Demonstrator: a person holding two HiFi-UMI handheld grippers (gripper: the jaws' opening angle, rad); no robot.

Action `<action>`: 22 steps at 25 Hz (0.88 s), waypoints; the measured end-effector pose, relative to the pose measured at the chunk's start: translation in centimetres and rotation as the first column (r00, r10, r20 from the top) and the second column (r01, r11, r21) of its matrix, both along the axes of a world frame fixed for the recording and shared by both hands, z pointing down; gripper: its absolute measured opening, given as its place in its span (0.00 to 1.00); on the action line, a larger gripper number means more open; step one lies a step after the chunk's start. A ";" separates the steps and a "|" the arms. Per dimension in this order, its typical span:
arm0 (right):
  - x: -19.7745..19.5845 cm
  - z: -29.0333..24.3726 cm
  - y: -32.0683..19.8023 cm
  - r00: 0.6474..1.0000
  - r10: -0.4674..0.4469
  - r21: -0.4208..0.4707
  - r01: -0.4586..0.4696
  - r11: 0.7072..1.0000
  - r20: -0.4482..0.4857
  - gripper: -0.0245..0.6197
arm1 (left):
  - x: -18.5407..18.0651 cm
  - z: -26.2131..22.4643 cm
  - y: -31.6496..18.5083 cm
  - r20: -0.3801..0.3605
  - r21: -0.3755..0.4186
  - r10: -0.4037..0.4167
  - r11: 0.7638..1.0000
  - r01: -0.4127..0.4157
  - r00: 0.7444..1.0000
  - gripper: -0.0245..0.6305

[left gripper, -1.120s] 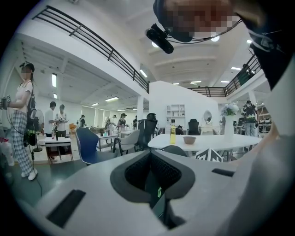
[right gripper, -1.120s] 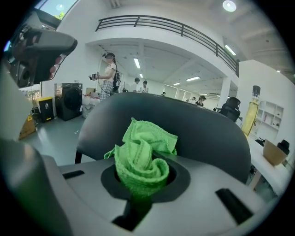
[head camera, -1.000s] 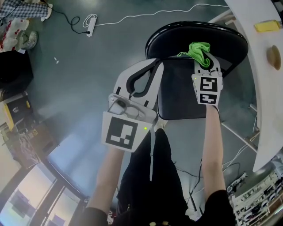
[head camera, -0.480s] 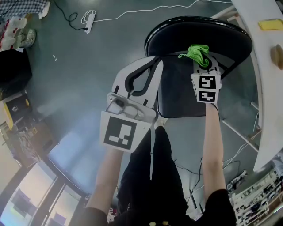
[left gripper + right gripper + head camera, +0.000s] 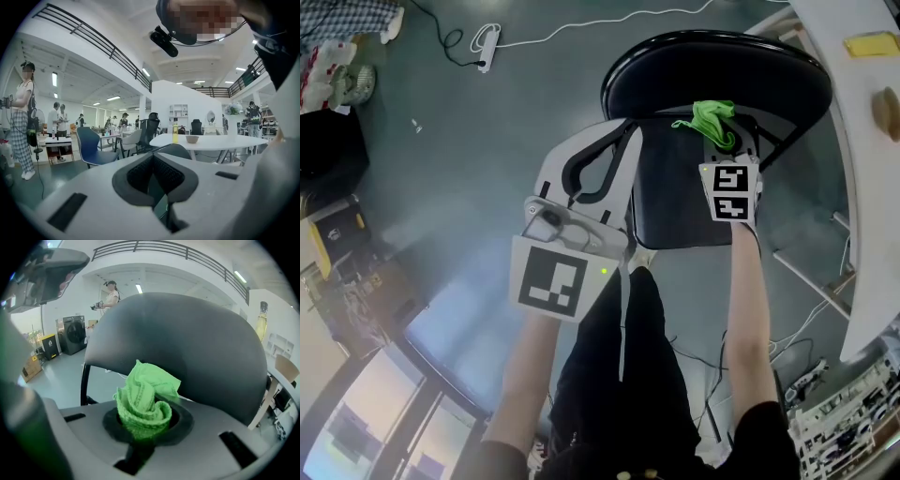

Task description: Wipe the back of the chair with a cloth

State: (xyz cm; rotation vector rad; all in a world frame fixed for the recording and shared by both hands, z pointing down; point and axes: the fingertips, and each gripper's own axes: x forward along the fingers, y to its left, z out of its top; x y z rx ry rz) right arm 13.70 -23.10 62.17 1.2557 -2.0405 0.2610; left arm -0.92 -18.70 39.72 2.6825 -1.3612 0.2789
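Holding the left gripper (image 5: 619, 150) idle at the left edge of the chair seat (image 5: 675, 206), with jaws pressed together on nothing. Carrying the green cloth (image 5: 143, 401), bunched into a wad, above the seat and close in front of the black chair back (image 5: 197, 338), perhaps brushing it, though not telling for sure from these angles. Clamping that wad firmly in the right gripper (image 5: 724, 141), with a loose fold poking out past the tips. Probably only beginning the wipe: best pressing the free fold flat against the curved panel, keeping hard plastic off it, then sweeping in overlapping passes across the full width without loosening the pinch.
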 end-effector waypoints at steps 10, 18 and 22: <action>2.6 -6.6 -1.5 0.999 0.033 0.127 -0.030 0.991 -0.018 0.10 | 1.7 -2.7 -0.3 -0.011 0.037 0.022 0.999 -0.022 1.000 0.04; 4.2 -12.4 -3.9 0.998 0.055 0.234 -0.047 0.971 -0.027 0.10 | 2.8 -4.4 -0.8 -0.008 0.055 0.043 0.998 -0.042 0.999 0.05; 4.7 -14.6 -5.1 0.998 0.066 0.270 -0.061 0.961 -0.010 0.10 | 3.2 -5.1 -1.2 -0.012 0.067 0.045 0.997 -0.044 0.999 0.05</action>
